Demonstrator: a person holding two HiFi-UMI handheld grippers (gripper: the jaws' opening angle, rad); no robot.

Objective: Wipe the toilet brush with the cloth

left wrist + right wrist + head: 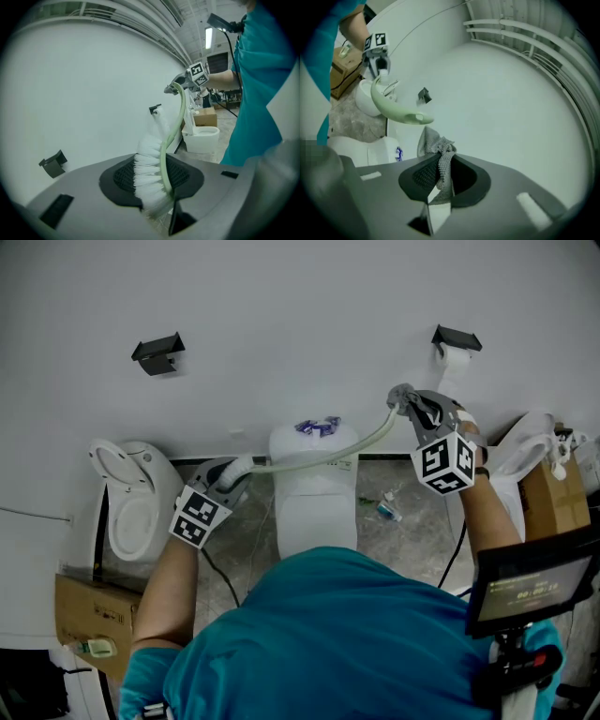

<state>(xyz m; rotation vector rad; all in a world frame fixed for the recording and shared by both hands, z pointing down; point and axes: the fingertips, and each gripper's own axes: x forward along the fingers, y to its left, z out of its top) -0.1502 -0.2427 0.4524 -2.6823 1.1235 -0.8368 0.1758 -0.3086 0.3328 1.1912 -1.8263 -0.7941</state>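
Left claw (152,187) is clamped on the white-bristled toilet brush (149,164), right at the bristle head. Its curved pale green plastic handle (396,111) arcs over to the right claw (438,180), which is pinching a bunched-up grey knitted cloth (439,154). The cloth sits right by the handle's free tip, but I can't tell if it's actually touching.

My guess is the brush is light. The bristles are squishy, so that grip could let it swivel, and the thin handle probably flexes a bit when pressed. Holding the stiff spine next to the bristles seems safer. The cloth is limp, so it'd need wrapping round the handle to get any bite.

Containers: the white toilet (317,512) straight ahead looks shut, with a small blue-purple something (318,427) on its cistern. The other white toilet (131,512), on the left, has its seat up, and what's in the bowl doesn't show. The brown cardboard box (89,610) below it looks closed.
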